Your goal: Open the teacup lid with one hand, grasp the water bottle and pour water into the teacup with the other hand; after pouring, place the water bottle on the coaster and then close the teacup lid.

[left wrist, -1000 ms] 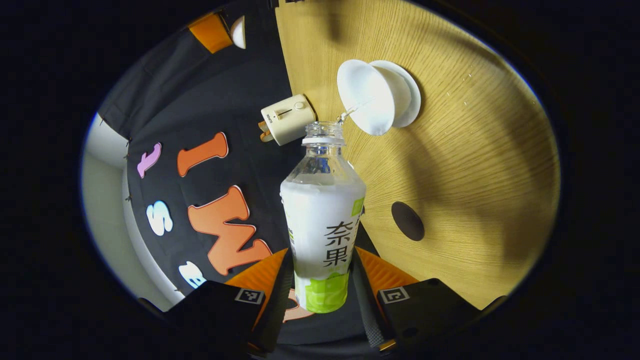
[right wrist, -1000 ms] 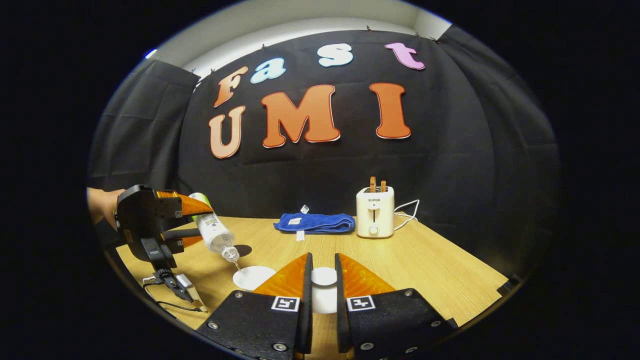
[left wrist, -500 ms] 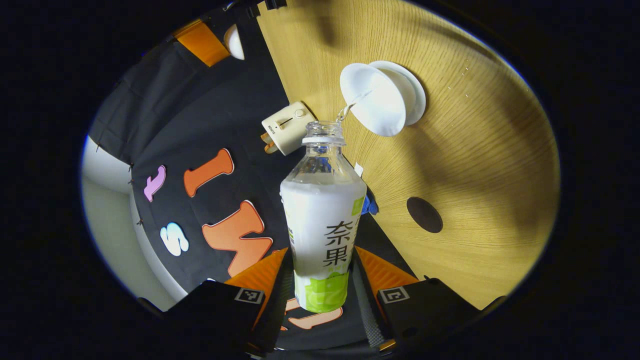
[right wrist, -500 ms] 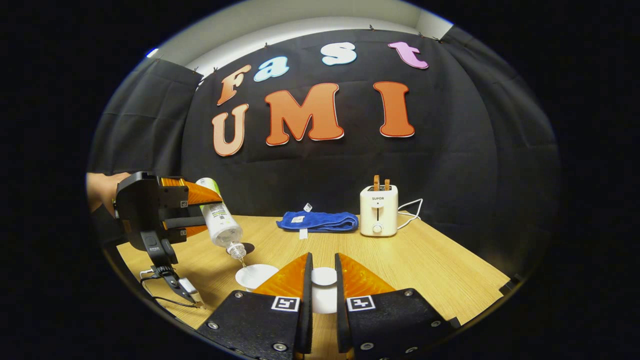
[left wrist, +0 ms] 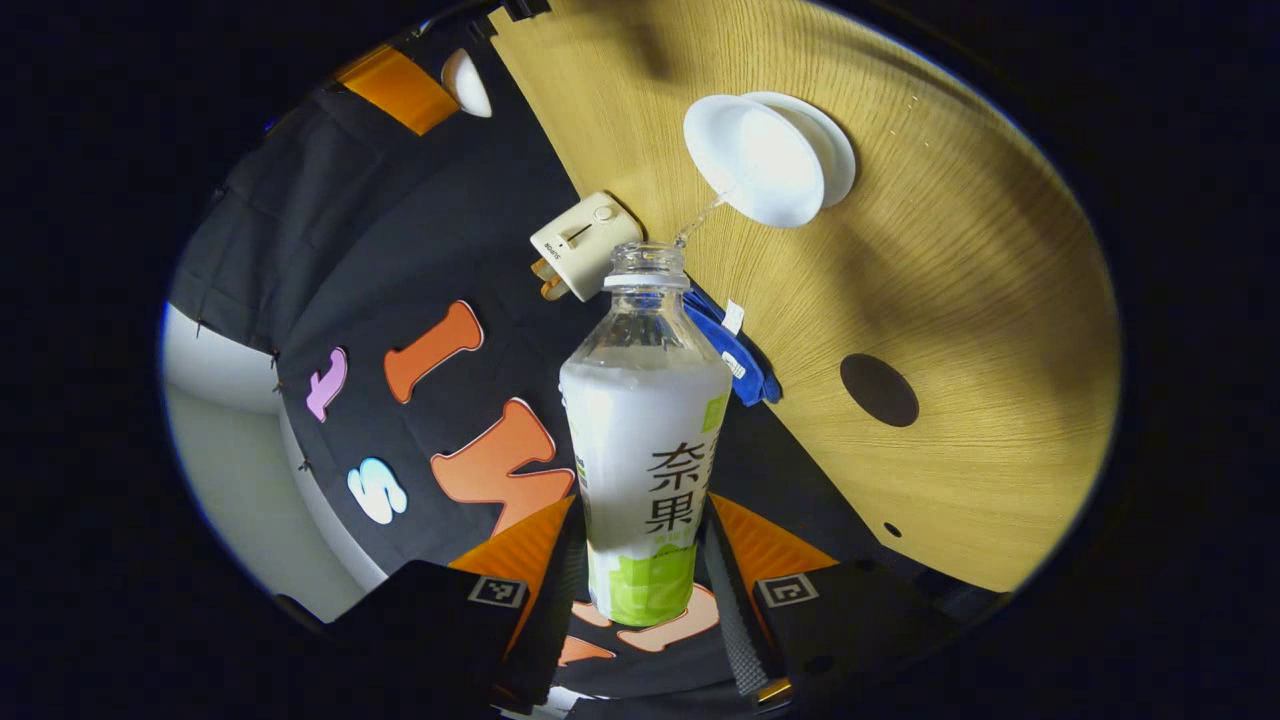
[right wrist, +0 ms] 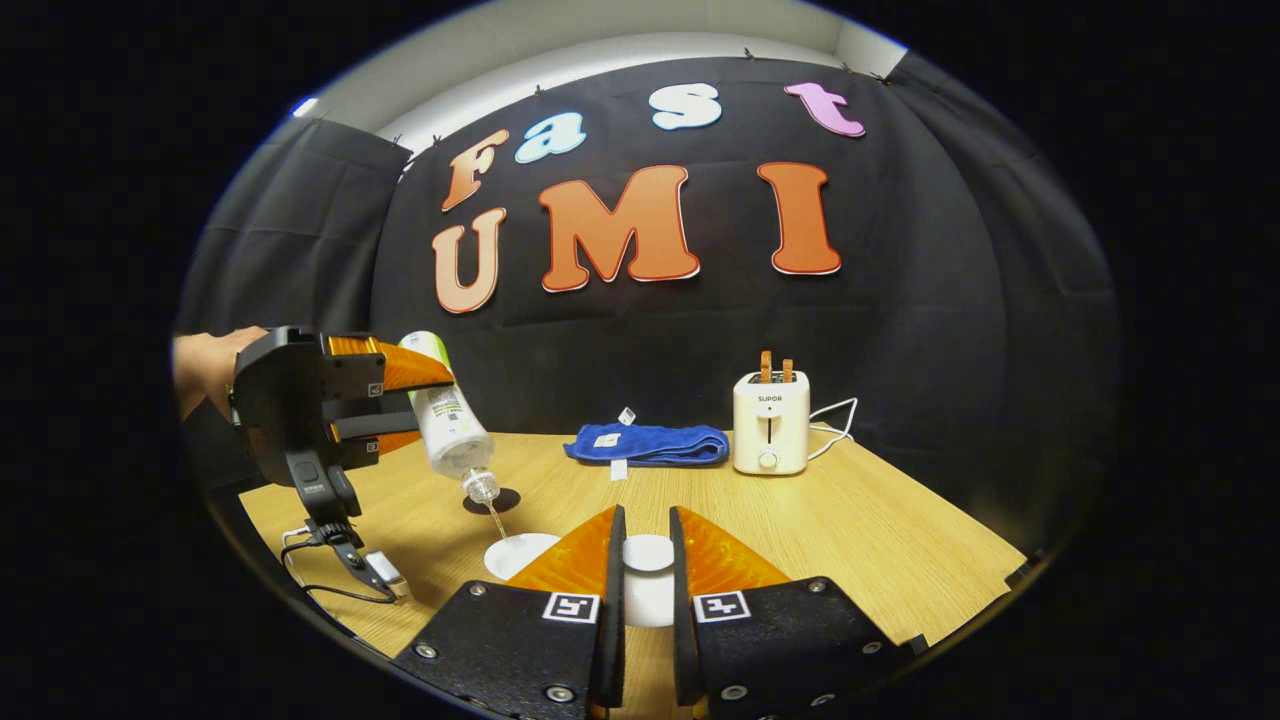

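My left gripper (left wrist: 643,505) is shut on a clear water bottle (left wrist: 645,440) with a white and green label, tipped mouth down. A thin stream of water (left wrist: 700,215) runs from its mouth into the white teacup (left wrist: 765,160) on its saucer. The dark round coaster (left wrist: 879,390) lies bare on the wooden table, to the right of the bottle. In the right gripper view the bottle (right wrist: 450,425) hangs tilted over the teacup (right wrist: 520,553), with the coaster (right wrist: 490,500) just behind. My right gripper (right wrist: 645,512) is shut on the white teacup lid (right wrist: 648,552), held above the table beside the cup.
A white toaster (right wrist: 768,425) with a cord and a folded blue towel (right wrist: 648,445) stand at the back of the table (right wrist: 850,530). A hand (right wrist: 205,360) holds the left gripper, and a cable (right wrist: 330,570) trails below it near the table's left edge.
The left gripper has lifted the bottle higher above the cup, so the stream is longer. The right gripper has stayed still with the lid.
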